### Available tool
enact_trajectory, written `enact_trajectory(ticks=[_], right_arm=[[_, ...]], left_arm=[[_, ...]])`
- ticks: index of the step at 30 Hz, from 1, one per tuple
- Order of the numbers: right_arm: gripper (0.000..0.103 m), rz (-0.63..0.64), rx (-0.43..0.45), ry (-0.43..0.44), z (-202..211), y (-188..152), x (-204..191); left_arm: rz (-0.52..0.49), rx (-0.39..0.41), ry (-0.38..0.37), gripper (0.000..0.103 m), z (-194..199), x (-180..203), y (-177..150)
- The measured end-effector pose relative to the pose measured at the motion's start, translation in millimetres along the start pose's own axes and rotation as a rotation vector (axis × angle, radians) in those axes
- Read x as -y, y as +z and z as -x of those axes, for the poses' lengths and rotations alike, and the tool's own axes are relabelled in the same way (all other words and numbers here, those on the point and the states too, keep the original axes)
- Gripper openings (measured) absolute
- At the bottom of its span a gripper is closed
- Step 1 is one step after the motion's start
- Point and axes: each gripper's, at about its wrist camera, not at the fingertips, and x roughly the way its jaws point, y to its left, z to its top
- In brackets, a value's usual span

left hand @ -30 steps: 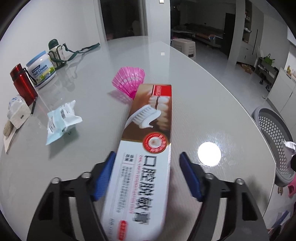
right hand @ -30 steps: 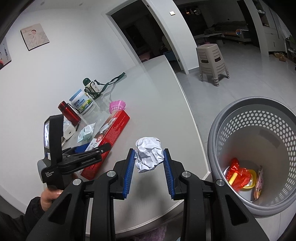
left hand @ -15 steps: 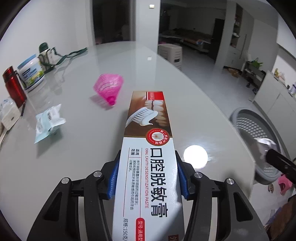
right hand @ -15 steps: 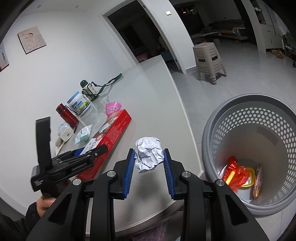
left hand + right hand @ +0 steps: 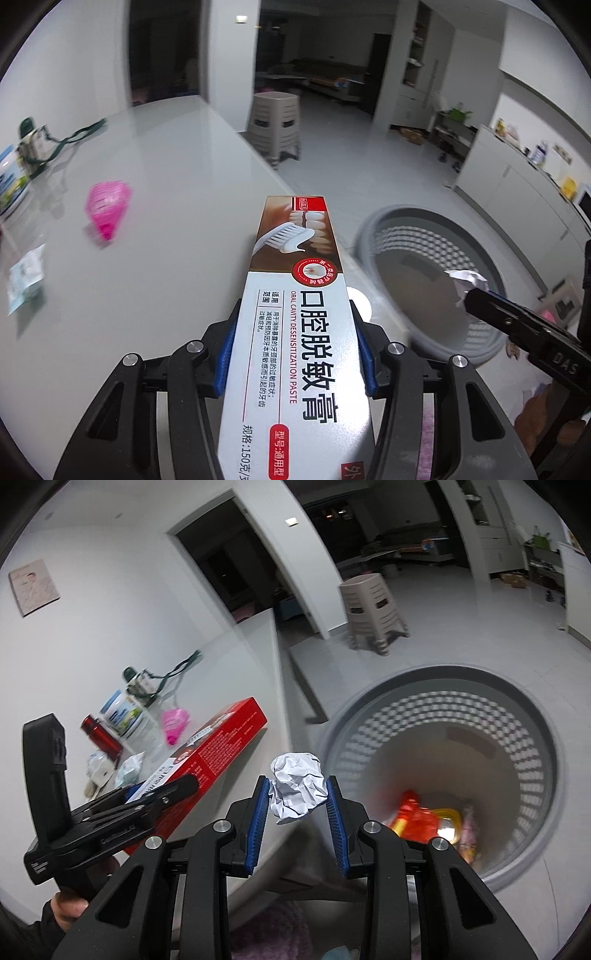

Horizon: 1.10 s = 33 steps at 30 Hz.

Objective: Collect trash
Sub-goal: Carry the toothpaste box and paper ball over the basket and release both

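Toothpaste box [image 5: 295, 325] is clamped lengthwise between the blue fingers [image 5: 225, 354] of the left gripper [image 5: 293, 354]; both pads are pressed against its long sides. The box is held off the table [image 5: 155, 206], its far end projected past the table edge toward the grey perforated basket [image 5: 476, 343]. In the right wrist view the same box [image 5: 221, 746] is seen from its red side, tilted up, with the left gripper [image 5: 147, 794] closed on it and a hand [image 5: 70, 910] in a dark sleeve seen under the handle.

Crumpled white paper ball [image 5: 297, 786] is pinched between the fingers [image 5: 258, 819] of the right gripper [image 5: 297, 812], which are closed onto it. It is held in the air just past the table edge, beside the basket rim [image 5: 332, 731]. In the left wrist view the paper ball [image 5: 467, 282] and the right gripper tip [image 5: 480, 299] are seen in front of the basket opening.

Inside the basket on the floor: red wrapper [image 5: 413, 812], a yellow item [image 5: 448, 819], and something pale pink beside it, blurred.

Left on the table: pink ribbed cup [image 5: 107, 210] lying on its side, small pale packet [image 5: 26, 277], white tub with a blue lid [image 5: 120, 710], red bottle [image 5: 101, 734], green-capped bottle with strap [image 5: 138, 683]. All are well apart from the box.

Beige plastic stool [image 5: 373, 609] is stood on the floor beyond the basket.
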Motion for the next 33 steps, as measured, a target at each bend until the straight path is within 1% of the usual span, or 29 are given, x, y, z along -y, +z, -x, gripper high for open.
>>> enact_trajectory(ticks=[5,12,15,18,26,33], right_arm=[[0.03,-0.049,0.011,-0.069,8,-2,33],[0.03,-0.096,0.008,-0.133,15,-3,65],[0.03,-0.114,0.006,-0.156,15,-4,75],[0.03,-0.119,0.002,-0.177,15,-7,85],[0.03,-0.121,-0.011,-0.223,9,-11,98],[0.03,-0.116,-0.008,-0.227,3,-13,100]], left_arm=[[-0.05,-0.006,-0.061,0.05,-10,37,5],[-0.121,-0.034,-0.125,0.05,-27,82,11],[-0.139,-0.053,-0.142,0.05,-37,96,11],[-0.165,-0.066,-0.142,0.05,-47,109,9],[-0.195,-0.106,-0.144,0.05,-65,122,5],[-0.202,-0.098,-0.14,0.05,-65,125,3]])
